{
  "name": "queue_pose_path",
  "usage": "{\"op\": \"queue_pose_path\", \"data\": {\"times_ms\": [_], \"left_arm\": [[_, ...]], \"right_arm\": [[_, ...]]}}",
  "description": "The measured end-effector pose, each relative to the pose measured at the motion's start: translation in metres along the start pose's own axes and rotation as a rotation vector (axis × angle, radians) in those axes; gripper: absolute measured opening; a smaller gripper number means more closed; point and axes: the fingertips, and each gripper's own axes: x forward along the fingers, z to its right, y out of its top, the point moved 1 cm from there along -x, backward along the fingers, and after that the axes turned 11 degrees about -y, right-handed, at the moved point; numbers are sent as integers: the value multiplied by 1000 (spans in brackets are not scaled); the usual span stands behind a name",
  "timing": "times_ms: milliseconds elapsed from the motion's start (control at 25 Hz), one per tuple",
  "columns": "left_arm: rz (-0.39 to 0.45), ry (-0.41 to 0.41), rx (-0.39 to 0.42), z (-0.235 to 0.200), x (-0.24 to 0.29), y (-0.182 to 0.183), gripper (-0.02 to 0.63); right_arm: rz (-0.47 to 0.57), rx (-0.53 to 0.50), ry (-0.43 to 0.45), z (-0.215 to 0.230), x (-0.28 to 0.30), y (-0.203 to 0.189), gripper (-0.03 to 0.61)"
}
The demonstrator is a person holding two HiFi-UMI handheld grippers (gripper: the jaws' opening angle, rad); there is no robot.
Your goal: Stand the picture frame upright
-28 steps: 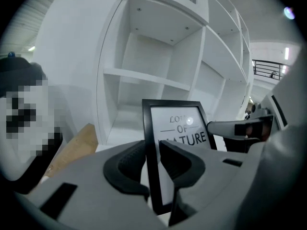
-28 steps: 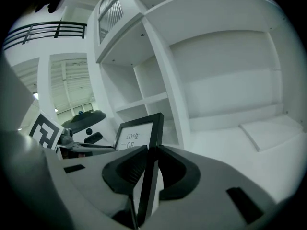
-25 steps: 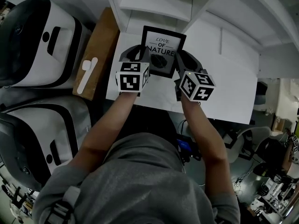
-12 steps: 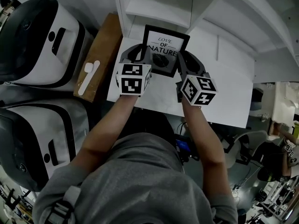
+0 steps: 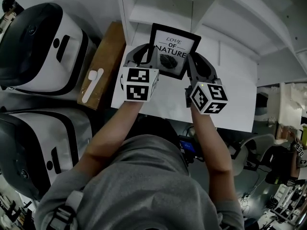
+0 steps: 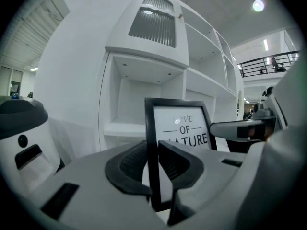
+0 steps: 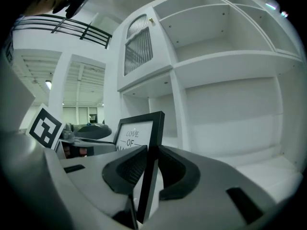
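Note:
The black picture frame [image 5: 173, 51] with the print "LOVE OF NATURE" hangs above the white table [image 5: 230, 99], in front of the white shelf unit. My left gripper [image 5: 147, 56] is shut on the frame's left edge; its jaws have just been closing with that edge between them. My right gripper [image 5: 192, 63] is shut on the right edge. In the left gripper view the frame [image 6: 180, 128] stands nearly upright between the pads of the left gripper [image 6: 153, 162]. The right gripper view shows the frame [image 7: 139, 131] edge-on in the right gripper [image 7: 148, 169].
The white shelf unit [image 5: 163, 6] with open compartments stands right behind the frame. A wooden board [image 5: 100, 61] with a white scoop [image 5: 91, 85] lies to the left. Two large white and black machines [image 5: 38, 47] stand at the far left.
Both grippers have risen with the frame held between them. The frame has tipped up from leaning back toward upright and sits higher in the head view.

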Motion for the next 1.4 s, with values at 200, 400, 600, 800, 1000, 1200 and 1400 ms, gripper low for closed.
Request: {"op": "queue_pose_path", "data": {"times_ms": [200,400,600,800,1000,1200,1400], "left_arm": [[51,-22,24,10,-6,23,75],[103,-50,44,23,-11,46,74],[151,-72,69,32,-14,69,75],[174,-76,135,43,-15,86,75],[201,-91,136,52,-13,99,75],[225,-104,143,69,-7,112,75],[233,-98,137,89,9,117,75]], "right_arm": [[56,-15,-8,1,-16,23,86],[126,-33,-28,5,-30,47,86],[178,-51,-38,9,-38,69,86],[206,-33,-51,18,-42,82,86],[236,-24,-55,25,-48,94,86],[259,-9,-57,43,-55,103,86],[269,-4,-50,68,-58,108,86]]}}
